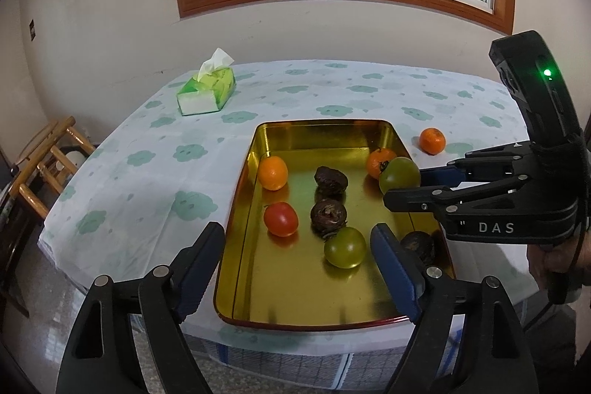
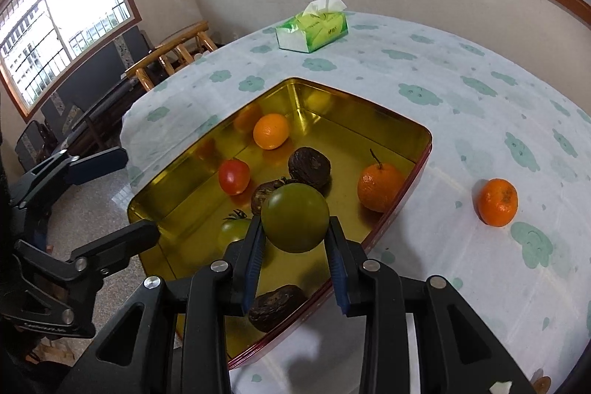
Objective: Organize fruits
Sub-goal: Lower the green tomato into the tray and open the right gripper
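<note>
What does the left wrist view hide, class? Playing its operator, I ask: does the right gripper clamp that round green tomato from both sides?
Observer: Yes. The right wrist view shows the right gripper with both blue pads pressing the round green tomato.
Operator: Anything on the table outside my view?
Observer: A small white scrap lies on the flowered tablecloth.
Operator: And the room?
Observer: A second barred window on the side wall.

Inside the shallow gold metal tray, the near end lies bare. Three dark wrinkled fruits block its middle. Right of the tray, a lone orange tangerine sits on the cloud-patterned surface, cloth open around it.
</note>
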Tool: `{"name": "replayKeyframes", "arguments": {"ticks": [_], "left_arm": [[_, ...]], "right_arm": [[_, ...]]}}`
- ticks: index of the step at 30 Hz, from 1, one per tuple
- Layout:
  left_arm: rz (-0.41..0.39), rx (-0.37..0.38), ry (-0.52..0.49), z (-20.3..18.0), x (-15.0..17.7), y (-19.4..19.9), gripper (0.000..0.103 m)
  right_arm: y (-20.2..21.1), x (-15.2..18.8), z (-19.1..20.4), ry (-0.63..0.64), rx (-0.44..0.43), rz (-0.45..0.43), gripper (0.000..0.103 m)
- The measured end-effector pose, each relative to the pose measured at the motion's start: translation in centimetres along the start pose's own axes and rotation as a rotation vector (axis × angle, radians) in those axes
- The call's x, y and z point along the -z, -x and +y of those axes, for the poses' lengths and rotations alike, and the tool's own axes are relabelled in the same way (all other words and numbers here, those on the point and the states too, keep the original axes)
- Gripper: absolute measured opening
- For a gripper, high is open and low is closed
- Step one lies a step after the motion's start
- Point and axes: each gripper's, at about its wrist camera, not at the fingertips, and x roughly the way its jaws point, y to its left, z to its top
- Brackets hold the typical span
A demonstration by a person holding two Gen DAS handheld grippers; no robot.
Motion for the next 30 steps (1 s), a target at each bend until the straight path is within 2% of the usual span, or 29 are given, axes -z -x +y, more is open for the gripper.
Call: {"name": "replayKeyframes", "arguments": {"ticks": [13,21,30], "left_arm": [[-0.003,-0.014,-0.014,0.0,0.1,0.0,0.083],[0.010,-0.015,-0.020,-0.1,0.3,-0.3,0.084],[0.004,-0.024,-0.039,-0.5,0.4,-0.1,0.084]], "right_arm": [[-1.1,-0.5,-0.6,-0.026,0.015,0.015,0.033],[0.5,-1.2,-0.6,-0.051,-0.005,-0.068,0.038],[2.0,-1.0,0.6,-0.030,-0.001,-0.089,0.039]]}}
